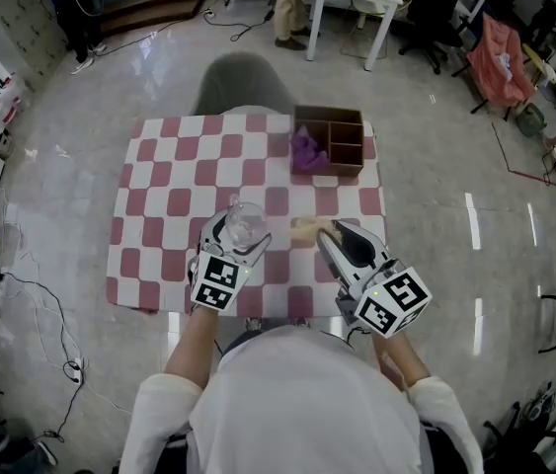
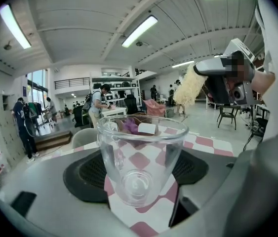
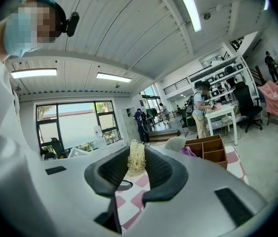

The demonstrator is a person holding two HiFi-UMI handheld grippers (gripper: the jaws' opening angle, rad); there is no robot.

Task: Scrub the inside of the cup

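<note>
My left gripper [image 1: 238, 233] clamps the clear glass cup [image 2: 141, 162]; my right gripper [image 1: 327, 233] pinches the pale stringy scrubber [image 3: 137, 158].
Scrubber's near the cup's rim (apart) over the red-and-white checked table [image 1: 154, 181]. The brown wooden divided box [image 1: 345, 138] with purple cloth [image 1: 305, 151] sits beyond, seen through glass only from my left.

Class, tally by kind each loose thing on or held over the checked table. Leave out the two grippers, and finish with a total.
glass cup: 1
fibre scrubber: 1
wooden divided box: 1
purple cloth: 1
Total: 4
</note>
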